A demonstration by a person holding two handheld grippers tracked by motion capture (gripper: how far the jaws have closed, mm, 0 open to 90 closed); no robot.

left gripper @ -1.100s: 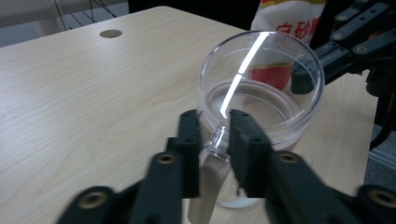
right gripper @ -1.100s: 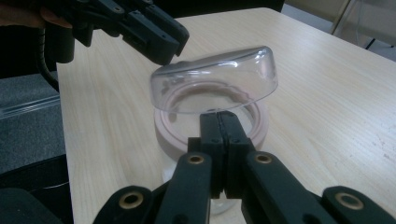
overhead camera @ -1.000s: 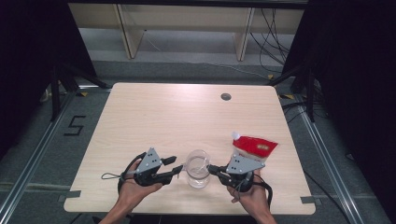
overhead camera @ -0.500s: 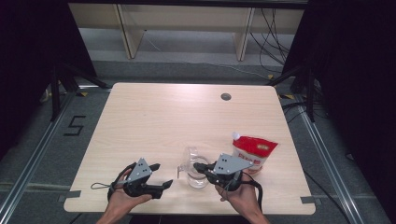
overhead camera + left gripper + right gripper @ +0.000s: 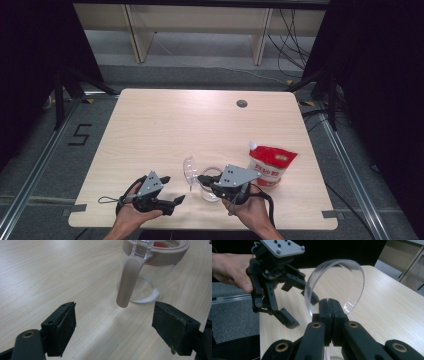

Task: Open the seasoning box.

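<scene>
While the right tool [image 5: 329, 312] stays clamped on the jar's clear lid [image 5: 337, 285], a slip could snap it shut; left tool [image 5: 115, 332] spread apart beside the jar [image 5: 150, 272], having just opened.

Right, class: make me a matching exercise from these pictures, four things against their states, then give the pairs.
Things:
1. left gripper
2. right gripper
3. lid
4. pouch

States:
A. red and white, standing on the table
B. clear, tipped up on edge
C. open, nothing between its jaws
D. shut on the lid's rim

Pairs: 1-C, 2-D, 3-B, 4-A
</scene>
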